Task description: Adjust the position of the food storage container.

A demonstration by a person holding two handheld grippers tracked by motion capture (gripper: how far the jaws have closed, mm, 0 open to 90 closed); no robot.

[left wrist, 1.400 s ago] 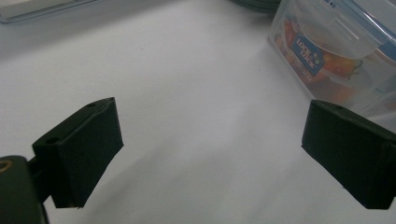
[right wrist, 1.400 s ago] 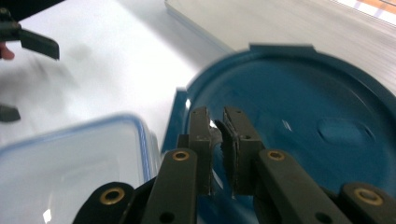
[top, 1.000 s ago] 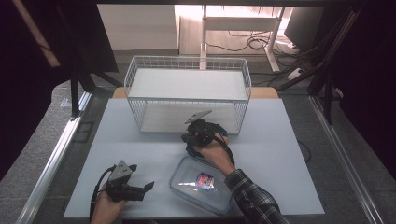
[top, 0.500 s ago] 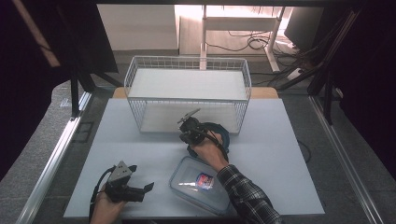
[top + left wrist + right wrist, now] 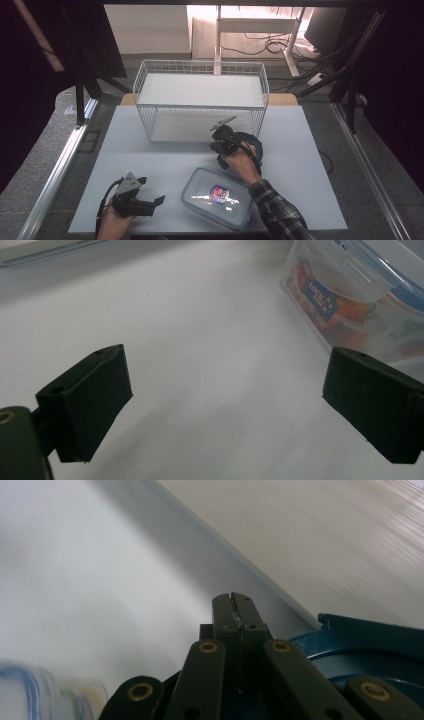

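A clear plastic container point(image 5: 217, 196) with a clip lid and a printed label lies on the white table point(image 5: 165, 167) near the front; it also fills the upper right of the left gripper view, container point(image 5: 350, 287). My left gripper point(image 5: 159, 201) rests at the front left and points at the container, open, jaws wide apart with nothing between them point(image 5: 225, 400). My right gripper point(image 5: 216, 145) is held just in front of the wire basket point(image 5: 200, 67). Its jaws are shut, pressed together on nothing point(image 5: 234, 600). A blue round part point(image 5: 370, 650) sits beside it.
The white wire basket stands at the back middle of the table, with a pale board as its floor. The table's front edge runs close under the container. Dark frame legs and cables stand around the table.
My right hand has shifted a little to the right along the basket's front, with the gripper still shut. The left gripper and the container have stayed put.
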